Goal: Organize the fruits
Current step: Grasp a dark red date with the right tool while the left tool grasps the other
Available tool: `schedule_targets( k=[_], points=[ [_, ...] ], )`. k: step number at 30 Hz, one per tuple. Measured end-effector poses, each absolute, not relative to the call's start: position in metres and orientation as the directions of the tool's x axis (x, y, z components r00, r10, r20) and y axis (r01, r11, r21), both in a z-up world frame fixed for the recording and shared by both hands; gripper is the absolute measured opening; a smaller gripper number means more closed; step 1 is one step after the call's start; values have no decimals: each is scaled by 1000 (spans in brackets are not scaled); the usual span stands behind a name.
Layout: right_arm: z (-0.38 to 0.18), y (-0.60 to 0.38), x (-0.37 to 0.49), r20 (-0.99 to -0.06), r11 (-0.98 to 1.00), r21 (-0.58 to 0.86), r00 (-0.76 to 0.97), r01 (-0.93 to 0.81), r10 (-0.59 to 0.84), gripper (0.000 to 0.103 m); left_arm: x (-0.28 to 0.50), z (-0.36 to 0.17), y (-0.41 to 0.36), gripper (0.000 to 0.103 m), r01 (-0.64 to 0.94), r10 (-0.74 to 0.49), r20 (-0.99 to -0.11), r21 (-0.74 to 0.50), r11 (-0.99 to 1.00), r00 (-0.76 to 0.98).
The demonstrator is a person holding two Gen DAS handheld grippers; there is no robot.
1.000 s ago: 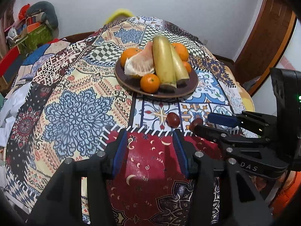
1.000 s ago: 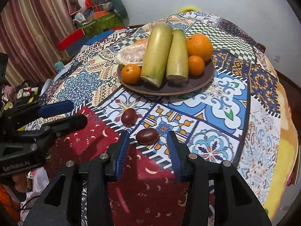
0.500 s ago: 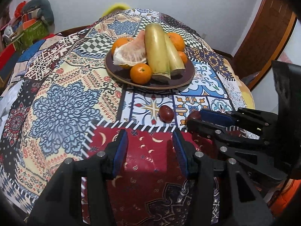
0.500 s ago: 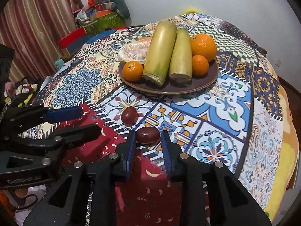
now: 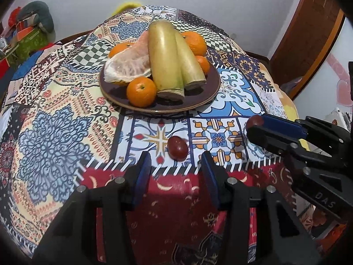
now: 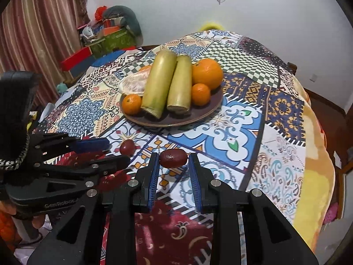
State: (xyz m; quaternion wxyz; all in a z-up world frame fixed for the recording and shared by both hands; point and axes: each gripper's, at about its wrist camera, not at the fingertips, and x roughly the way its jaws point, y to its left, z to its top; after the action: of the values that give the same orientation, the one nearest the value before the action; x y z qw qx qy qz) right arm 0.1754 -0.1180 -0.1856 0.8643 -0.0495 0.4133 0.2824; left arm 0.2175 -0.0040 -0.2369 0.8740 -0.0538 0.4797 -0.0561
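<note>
1. The plate (image 6: 211,112) sits on the table (image 6: 284,132), holding two stalks (image 6: 158,86) between oranges (image 6: 207,73).
2. One date (image 6: 127,147) lies on the cloth before the plate.
3. Another date (image 6: 173,158) sits between the right gripper (image 6: 173,165) fingers, right of the first.

Patchwork-cloth table (image 5: 55,132); brown fruit plate (image 5: 207,92) at centre; one dark red fruit (image 5: 177,148) loose nearby.
</note>
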Motion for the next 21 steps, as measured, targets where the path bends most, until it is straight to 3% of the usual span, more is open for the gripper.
schedule_targets(
  k=[5,13,21],
  points=[
    [-187,-123,179,-741,842,157,501,-517,446,25,229,-243,-5,47,49,-156,-838,-153,987,523],
    [-188,-125,185,-739,844,161,504,-511,447,25,227,-245,2,20,36,-131,-822,-134,990,553],
    [-186,-124,194,-733,844,155,513,-513,446,25,216,-235,22,18,16,-130,-805,-148,989,578]
  ],
)
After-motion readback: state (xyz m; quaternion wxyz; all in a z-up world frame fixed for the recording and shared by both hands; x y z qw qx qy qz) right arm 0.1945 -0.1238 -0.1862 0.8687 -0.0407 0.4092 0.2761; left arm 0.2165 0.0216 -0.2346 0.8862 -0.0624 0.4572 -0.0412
